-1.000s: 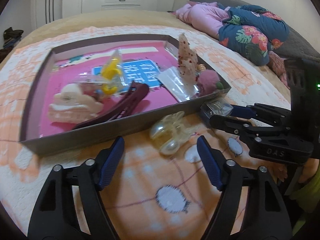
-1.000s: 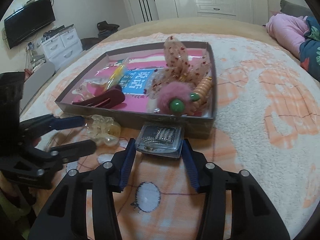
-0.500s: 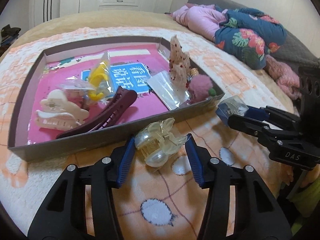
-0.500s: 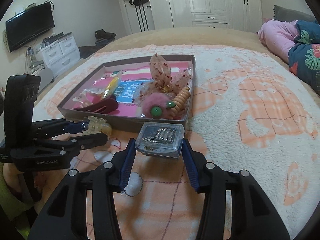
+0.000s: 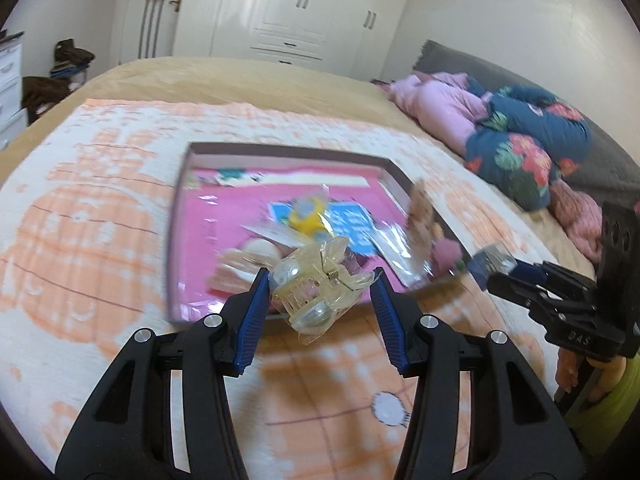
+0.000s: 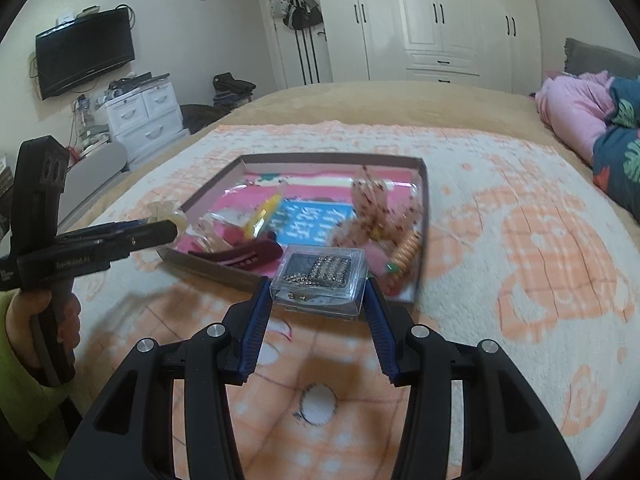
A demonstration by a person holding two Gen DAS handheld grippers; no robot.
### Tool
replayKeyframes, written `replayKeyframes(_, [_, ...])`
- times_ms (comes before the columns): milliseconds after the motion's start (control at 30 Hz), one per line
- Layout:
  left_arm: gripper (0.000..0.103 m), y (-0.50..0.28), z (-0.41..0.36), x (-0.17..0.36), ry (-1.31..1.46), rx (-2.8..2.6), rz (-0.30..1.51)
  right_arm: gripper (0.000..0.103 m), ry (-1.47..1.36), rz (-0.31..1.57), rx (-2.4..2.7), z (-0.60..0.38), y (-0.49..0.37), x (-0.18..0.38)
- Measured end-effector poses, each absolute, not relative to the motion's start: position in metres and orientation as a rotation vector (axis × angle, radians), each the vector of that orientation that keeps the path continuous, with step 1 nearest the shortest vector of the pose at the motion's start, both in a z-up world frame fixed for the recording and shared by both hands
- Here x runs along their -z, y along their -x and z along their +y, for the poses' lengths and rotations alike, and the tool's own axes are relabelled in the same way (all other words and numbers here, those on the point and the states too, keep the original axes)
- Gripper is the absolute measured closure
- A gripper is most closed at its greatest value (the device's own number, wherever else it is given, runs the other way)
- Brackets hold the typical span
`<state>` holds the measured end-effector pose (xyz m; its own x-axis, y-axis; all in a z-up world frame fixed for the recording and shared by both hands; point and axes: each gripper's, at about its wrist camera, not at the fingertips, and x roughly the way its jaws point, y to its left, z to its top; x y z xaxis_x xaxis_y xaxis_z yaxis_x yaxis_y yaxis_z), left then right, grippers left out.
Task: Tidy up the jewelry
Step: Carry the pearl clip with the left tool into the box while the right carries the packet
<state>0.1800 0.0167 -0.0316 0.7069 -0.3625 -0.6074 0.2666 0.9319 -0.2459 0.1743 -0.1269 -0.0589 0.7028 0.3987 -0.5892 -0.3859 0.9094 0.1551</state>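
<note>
Gripping a translucent, pale yellow claw clip [image 5: 316, 284] between their blue pads, the left tongs [image 5: 318, 312] hold it clear of the bedspread [image 5: 80, 240], in front of the near wall of the shallow box [image 5: 176, 248]; the clip sits tilted, its spring showing on top and its teeth hanging toward the lower right. The right tongs [image 6: 316, 312] are clamped on a small clear plastic case [image 6: 320, 280] that carries a row of sparkling rhinestone pins, and this case too is lifted off the cover, just before the near edge of the box [image 6: 424, 216]. From the right wrist view the left tongs [image 6: 160, 232] reach in from the left, held by a hand [image 6: 44, 320] in a yellow-green sleeve, with the pale clip only partly visible at their tip. From the left wrist view the right tongs [image 5: 496, 272] come in from the right with the clear case [image 5: 490, 258] at their tip. The box lies on the orange-and-white patterned bedspread and has a pink lining with a blue printed panel. Inside it lie a dark red hair clip [image 6: 248, 254], a yellow piece in clear wrapping [image 6: 264, 212], a cream claw clip [image 5: 248, 260], a sheer dotted bow [image 6: 372, 200] and an orange spiral hair tie [image 6: 406, 254]. Much of the box's contents are blurred in the left view.
</note>
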Motion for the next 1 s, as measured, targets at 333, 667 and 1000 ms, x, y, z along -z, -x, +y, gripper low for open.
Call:
replayKeyframes(333, [0.061, -0.193, 0.044, 0.022, 0.178, 0.284, 0.668, 0.058, 0.032, 0.626, -0.465, -0.094, -0.194, 0.047])
replayKeyframes(667, [0.061, -0.219, 0.053, 0.037, 0.174, 0.248, 0.7, 0.058, 0.056, 0.663, -0.46, -0.075, -0.215, 0.06])
replayKeyframes(1000, [0.061, -0.232, 0.05, 0.058, 0.167, 0.239, 0.759, 0.058, 0.056, 0.749, -0.433, -0.07, -0.225, 0.091])
